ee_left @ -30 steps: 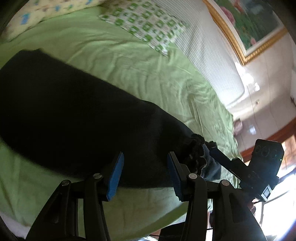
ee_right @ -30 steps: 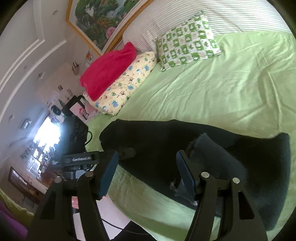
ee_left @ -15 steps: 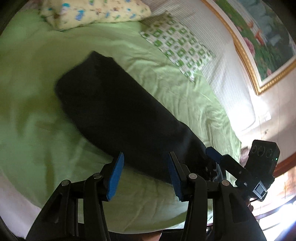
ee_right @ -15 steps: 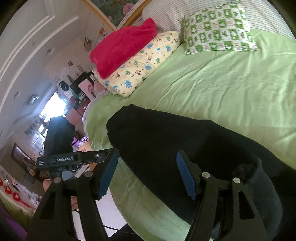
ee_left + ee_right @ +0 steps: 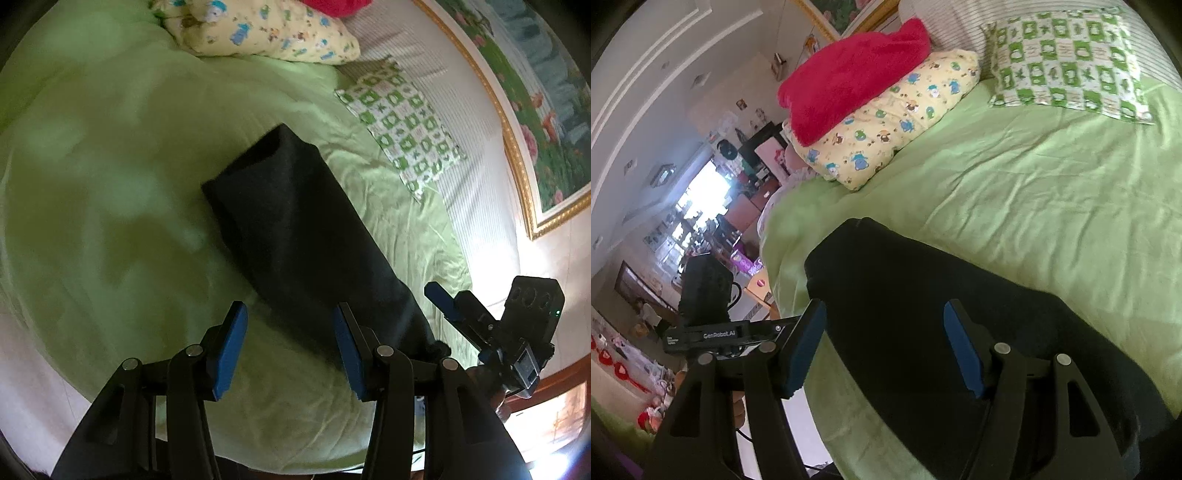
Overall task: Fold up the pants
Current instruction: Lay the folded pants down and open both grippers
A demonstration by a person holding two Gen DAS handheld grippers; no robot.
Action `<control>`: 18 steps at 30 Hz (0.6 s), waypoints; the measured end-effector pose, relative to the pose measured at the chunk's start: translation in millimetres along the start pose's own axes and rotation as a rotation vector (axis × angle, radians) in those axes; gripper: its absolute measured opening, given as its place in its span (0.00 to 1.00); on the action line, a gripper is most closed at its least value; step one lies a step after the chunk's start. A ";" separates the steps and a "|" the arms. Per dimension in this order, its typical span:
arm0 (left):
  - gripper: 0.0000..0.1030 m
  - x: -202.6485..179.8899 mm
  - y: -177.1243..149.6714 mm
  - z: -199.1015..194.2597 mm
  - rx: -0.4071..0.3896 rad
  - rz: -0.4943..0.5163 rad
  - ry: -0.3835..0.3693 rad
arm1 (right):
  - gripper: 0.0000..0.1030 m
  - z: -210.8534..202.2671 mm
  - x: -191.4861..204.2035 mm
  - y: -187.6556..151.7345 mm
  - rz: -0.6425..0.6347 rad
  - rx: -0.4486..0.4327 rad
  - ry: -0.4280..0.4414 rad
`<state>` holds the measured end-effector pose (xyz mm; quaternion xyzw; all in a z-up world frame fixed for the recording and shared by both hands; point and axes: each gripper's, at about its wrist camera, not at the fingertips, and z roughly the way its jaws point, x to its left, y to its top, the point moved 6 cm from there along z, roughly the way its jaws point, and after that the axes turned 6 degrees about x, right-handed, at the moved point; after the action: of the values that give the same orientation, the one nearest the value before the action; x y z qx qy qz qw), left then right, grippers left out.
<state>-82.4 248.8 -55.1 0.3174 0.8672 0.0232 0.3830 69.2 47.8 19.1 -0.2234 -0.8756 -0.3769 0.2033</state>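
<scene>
Both cameras farther from pants [image 5: 303, 236] than 1 s ago; more bed visible; left gripper [image 5: 288, 343] spread apart, empty; right gripper [image 5: 886, 347] likewise spread, empty, above dark cloth; cartoon pillow [image 5: 886, 129] under red blanket [image 5: 849, 74], green checked pillow [image 5: 402, 125] near headboard; pants black, long flat strip on green sheet [image 5: 110, 184].

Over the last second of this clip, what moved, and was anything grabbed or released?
Both grippers pulled up and back from the long black pants, which look smaller in both wrist views. The left gripper and right gripper stayed open, gripping nothing. The pants stayed laid out lengthwise on the green bedsheet; the pillows did not move.
</scene>
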 end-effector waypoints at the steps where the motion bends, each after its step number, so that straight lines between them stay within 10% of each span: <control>1: 0.47 2.4 -0.3 -1.2 -0.003 -0.004 0.000 | 0.65 4.6 1.1 3.6 -0.007 0.007 0.002; 18: 0.47 24.7 26.5 14.6 -0.024 -0.039 -0.005 | 0.65 94.2 5.9 64.8 -0.159 0.201 -0.003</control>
<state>-70.9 281.1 -74.0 0.2959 0.8718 0.0253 0.3896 82.0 159.8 -0.5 -0.1324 -0.9243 -0.3017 0.1928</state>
